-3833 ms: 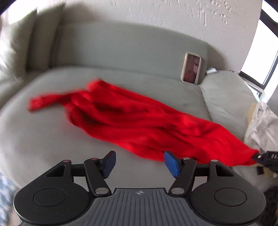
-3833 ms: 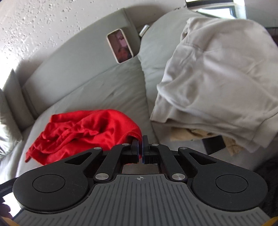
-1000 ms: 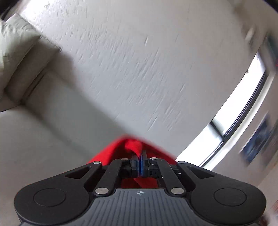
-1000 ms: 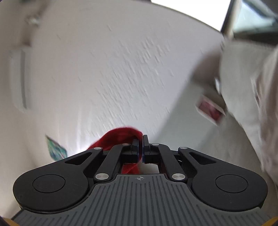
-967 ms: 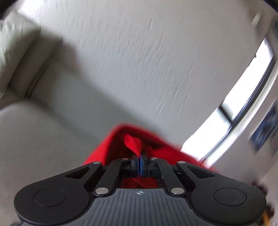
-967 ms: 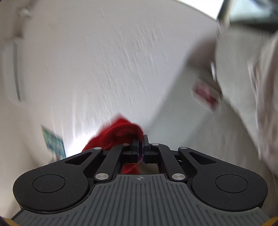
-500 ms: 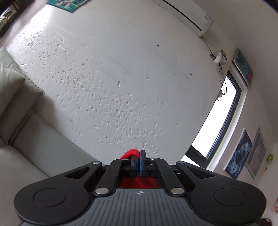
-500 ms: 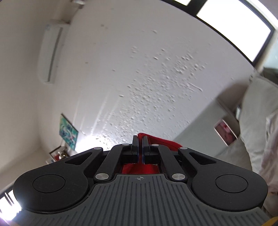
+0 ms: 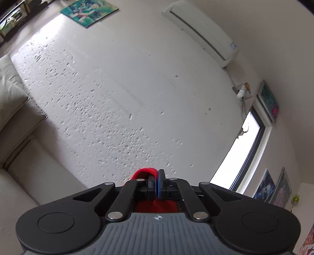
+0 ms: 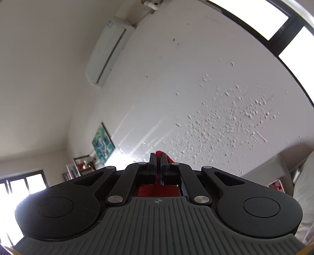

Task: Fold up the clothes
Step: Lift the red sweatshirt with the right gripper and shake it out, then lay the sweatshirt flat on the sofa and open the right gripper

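— What is the left wrist camera giving you, starting from the left edge?

— I am seeing the pale sofa (image 9: 29, 176) with its cushions (image 9: 9, 92) running down the left edge, then a white textured wall (image 9: 121, 94) filling most of the view. A teal picture (image 9: 89, 9) is hanging at the top left, an air conditioner (image 9: 202, 29) at the top right, and a window (image 9: 241, 155) is glowing on the right with more pictures (image 9: 274, 188) beside it.

— And the left gripper?

— The left gripper (image 9: 156, 178) is pointing up at that wall. Its jaws are pressing together on a fold of the red garment (image 9: 144, 172), which is poking out above and to the left of the tips and showing again below them, against the gripper body. The rest of the cloth is out of view.

— Now the right wrist camera, same order.

— I am looking at a bright window at the far left bottom, a shelf unit (image 10: 80, 166), then a teal picture (image 10: 103, 143) on the wall (image 10: 196, 94). The air conditioner (image 10: 108, 53) is sitting high up, a dark-framed window (image 10: 274, 23) is crossing the top right corner, and the sofa (image 10: 263, 176) is peeking in at the lower right.

— And the right gripper?

— The right gripper (image 10: 158, 158) is also aiming upward. Its jaws are pinching the red garment (image 10: 157, 190): a small red tip is showing just above the fingertips and more red below them, near the body.
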The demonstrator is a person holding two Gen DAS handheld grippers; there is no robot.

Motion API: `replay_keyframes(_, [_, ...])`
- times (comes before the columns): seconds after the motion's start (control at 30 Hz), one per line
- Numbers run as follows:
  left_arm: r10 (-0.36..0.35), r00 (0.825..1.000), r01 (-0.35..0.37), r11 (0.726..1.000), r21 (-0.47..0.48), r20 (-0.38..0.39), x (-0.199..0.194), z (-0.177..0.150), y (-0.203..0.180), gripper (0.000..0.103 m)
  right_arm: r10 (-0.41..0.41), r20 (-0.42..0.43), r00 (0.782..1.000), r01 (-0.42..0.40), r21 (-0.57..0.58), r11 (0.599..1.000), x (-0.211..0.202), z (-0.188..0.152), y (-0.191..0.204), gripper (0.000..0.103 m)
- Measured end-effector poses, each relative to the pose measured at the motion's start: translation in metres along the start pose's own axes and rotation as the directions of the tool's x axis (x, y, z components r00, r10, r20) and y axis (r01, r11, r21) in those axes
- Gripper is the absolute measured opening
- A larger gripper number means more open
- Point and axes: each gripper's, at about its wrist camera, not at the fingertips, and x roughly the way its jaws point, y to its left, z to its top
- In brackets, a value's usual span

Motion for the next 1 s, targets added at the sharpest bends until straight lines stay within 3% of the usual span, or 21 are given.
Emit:
replay_keyframes(0.13, [0.101,0.989,-0.103,0.995,-0.016,-0.108,0.058,-0.013,0.042,0.0,-0.114,-0.121,0.986,0.121,0.055,0.991,0.068,-0.016,-0.051,0.003])
replay_keyframes(0.23, [0.186,0.953,-0.207,0.976,-0.064,-0.24,0.122,-0.028,0.084,0.0,-0.235,-0.212,0.949,0.257,0.082,0.963,0.137,-0.039,-0.116,0.003])
replay_keyframes(0.27, [0.19,0.95,-0.212,0.975,-0.066,-0.247,0.138,-0.03,0.09,0.0,-0.272,-0.217,0.938,0.29,0.057,0.955,0.157,-0.045,-0.132,0.003])
replay_keyframes(0.33, [0.187,0.954,-0.21,0.975,-0.075,-0.236,0.165,-0.03,0.099,0.0,-0.301,-0.173,0.938,0.306,0.001,0.952,0.184,-0.043,-0.141,0.003])
replay_keyframes(0.4, [0.132,0.978,-0.146,0.986,-0.078,-0.163,0.171,-0.017,0.09,0.0,-0.269,-0.089,0.959,0.269,-0.019,0.963,0.194,-0.029,-0.129,0.003])
replay_keyframes(0.47, [0.059,0.994,-0.065,0.995,-0.069,-0.089,0.16,-0.002,0.073,0.0,-0.205,-0.002,0.979,0.204,-0.058,0.977,0.184,-0.014,-0.108,0.003])
replay_keyframes(0.6, [-0.016,1.0,0.016,0.999,-0.038,-0.017,0.121,0.005,0.057,0.0,-0.104,0.103,0.989,0.12,-0.169,0.978,0.144,-0.002,-0.076,0.003])
replay_keyframes(0.67, [-0.005,0.999,0.004,1.0,-0.027,-0.033,0.103,-0.009,0.064,0.0,-0.122,0.04,0.992,0.127,-0.159,0.979,0.125,-0.018,-0.082,0.004])
replay_keyframes(0.77, [0.106,0.985,-0.11,0.994,-0.022,-0.135,0.082,-0.057,0.095,0.0,-0.193,-0.118,0.974,0.181,-0.11,0.977,0.104,-0.063,-0.107,0.004])
replay_keyframes(0.83, [0.217,0.945,-0.24,0.968,-0.071,-0.245,0.072,-0.1,0.132,0.0,-0.276,-0.266,0.924,0.269,-0.065,0.961,0.093,-0.113,-0.139,0.004])
replay_keyframes(0.87, [0.275,0.912,-0.314,0.945,-0.087,-0.304,0.067,-0.123,0.152,0.0,-0.32,-0.342,0.883,0.329,-0.033,0.944,0.088,-0.14,-0.161,0.004])
replay_keyframes(0.93, [0.383,0.822,-0.462,0.881,-0.102,-0.421,0.055,-0.171,0.19,0.0,-0.377,-0.473,0.796,0.451,0.049,0.891,0.073,-0.191,-0.203,0.004])
replay_keyframes(1.0, [0.472,0.723,-0.568,0.822,-0.047,-0.504,0.045,-0.208,0.216,0.0,-0.394,-0.575,0.717,0.542,0.105,0.834,0.056,-0.235,-0.231,0.003])
